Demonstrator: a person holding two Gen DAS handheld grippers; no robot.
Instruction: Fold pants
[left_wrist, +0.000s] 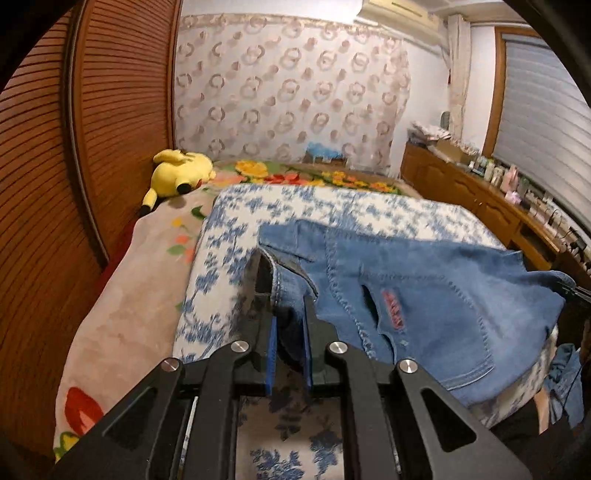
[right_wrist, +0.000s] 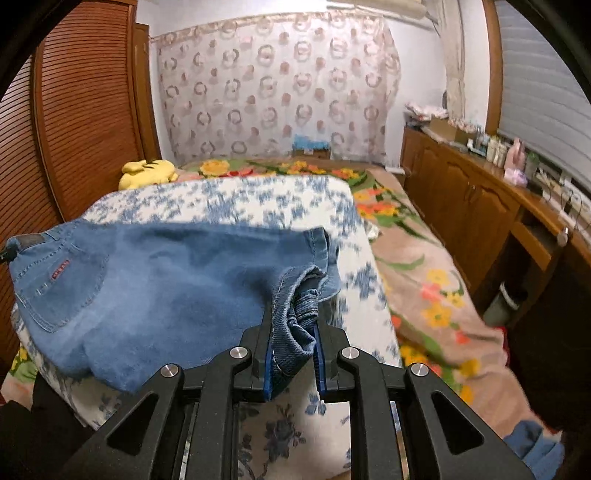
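Blue denim pants (left_wrist: 424, 295) hang stretched between both grippers above the blue-and-white floral cover (left_wrist: 332, 206) on the bed. My left gripper (left_wrist: 286, 291) is shut on the waistband end, denim bunched between its blue pads. A back pocket with a small red label (left_wrist: 392, 309) faces the camera. In the right wrist view the pants (right_wrist: 166, 280) spread out to the left, and my right gripper (right_wrist: 295, 310) is shut on a gathered hem edge. The pocket's red label (right_wrist: 61, 268) shows at far left.
A yellow plush toy (left_wrist: 181, 173) lies at the bed's far left by the slatted wooden doors (left_wrist: 74, 147). A flowered blanket (right_wrist: 424, 280) covers the bed's right side. A wooden cabinet (right_wrist: 480, 206) loaded with small items runs along the right wall.
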